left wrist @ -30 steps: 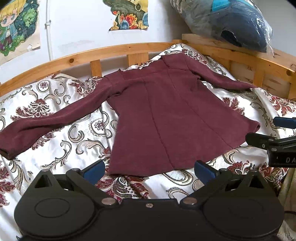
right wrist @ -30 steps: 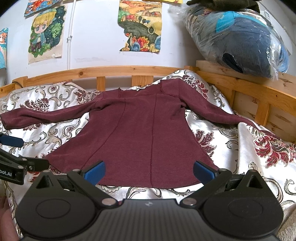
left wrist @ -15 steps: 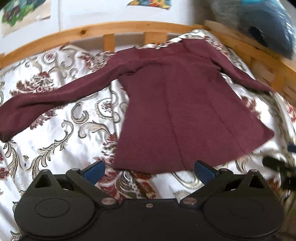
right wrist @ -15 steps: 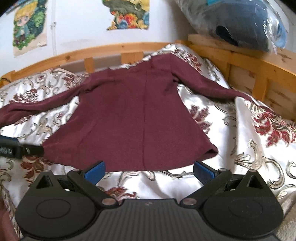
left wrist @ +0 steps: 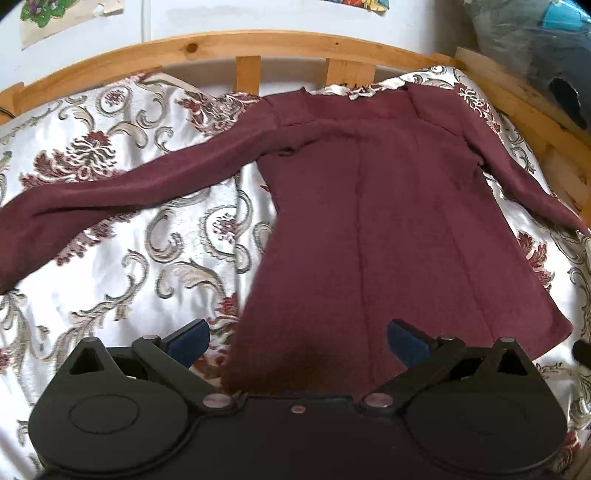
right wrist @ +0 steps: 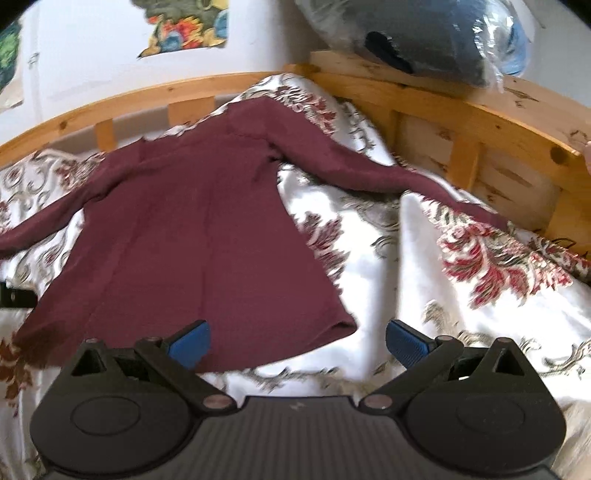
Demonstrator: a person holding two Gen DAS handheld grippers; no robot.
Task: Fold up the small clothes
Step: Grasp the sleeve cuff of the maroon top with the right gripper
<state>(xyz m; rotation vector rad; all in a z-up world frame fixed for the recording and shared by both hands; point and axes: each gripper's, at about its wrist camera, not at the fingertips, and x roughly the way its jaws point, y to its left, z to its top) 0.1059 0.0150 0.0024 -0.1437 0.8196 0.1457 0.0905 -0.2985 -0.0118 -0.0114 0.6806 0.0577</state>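
Observation:
A maroon long-sleeved top (left wrist: 388, 229) lies flat on the patterned bedspread (left wrist: 140, 266), neck toward the headboard, both sleeves spread out. My left gripper (left wrist: 298, 339) is open and empty, low over the hem's left corner. In the right wrist view the top (right wrist: 192, 240) fills the left half. My right gripper (right wrist: 297, 341) is open and empty, just above the hem's right corner. A dark bit of the left gripper (right wrist: 16, 295) shows at that view's left edge. The right gripper's tip (left wrist: 581, 349) shows at the left view's right edge.
A wooden bed rail (left wrist: 258, 42) runs along the back and the right side (right wrist: 461, 110). A plastic-wrapped dark bundle (right wrist: 424, 33) rests on the right rail. Posters (right wrist: 184, 29) hang on the white wall. The bedspread (right wrist: 424, 280) is creased to the right of the top.
Both grippers have moved forward and down toward the hem. The left one swung over the hem's left corner, the right one toward the right corner. Both stayed open.

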